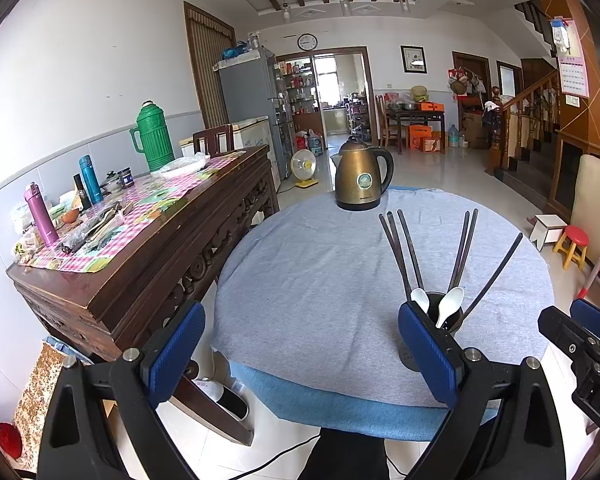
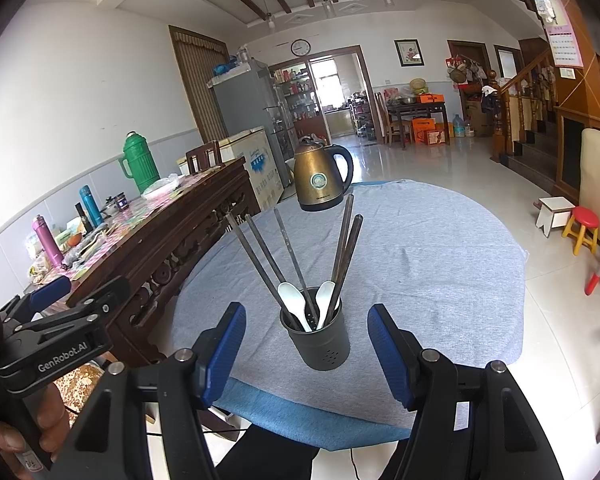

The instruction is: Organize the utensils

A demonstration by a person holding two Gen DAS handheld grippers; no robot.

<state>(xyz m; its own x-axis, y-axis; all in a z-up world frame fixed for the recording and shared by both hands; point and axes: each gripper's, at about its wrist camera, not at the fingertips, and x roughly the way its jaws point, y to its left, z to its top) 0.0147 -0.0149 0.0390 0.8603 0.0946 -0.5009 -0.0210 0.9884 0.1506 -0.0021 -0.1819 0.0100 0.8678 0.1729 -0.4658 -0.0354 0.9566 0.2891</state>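
A dark grey utensil holder (image 2: 318, 340) stands upright near the front of the round table, holding several dark chopsticks (image 2: 296, 256) and two white spoons (image 2: 290, 294). My right gripper (image 2: 308, 356) is open. The holder sits just ahead of its blue pads (image 2: 392, 356), in line with the gap, and neither pad touches it. My left gripper (image 1: 302, 354) is open over bare cloth with nothing between its fingers. In the left wrist view the holder (image 1: 446, 314) shows partly behind the right finger. The right gripper (image 1: 580, 332) shows at that view's right edge.
A brass-coloured kettle (image 2: 322, 178) stands at the far side of the grey-clothed table (image 2: 440, 264). A carved wooden sideboard (image 1: 160, 256) with flasks and clutter runs along the left. A red stool (image 2: 584, 232) and a white stool (image 2: 554, 212) stand on the floor to the right.
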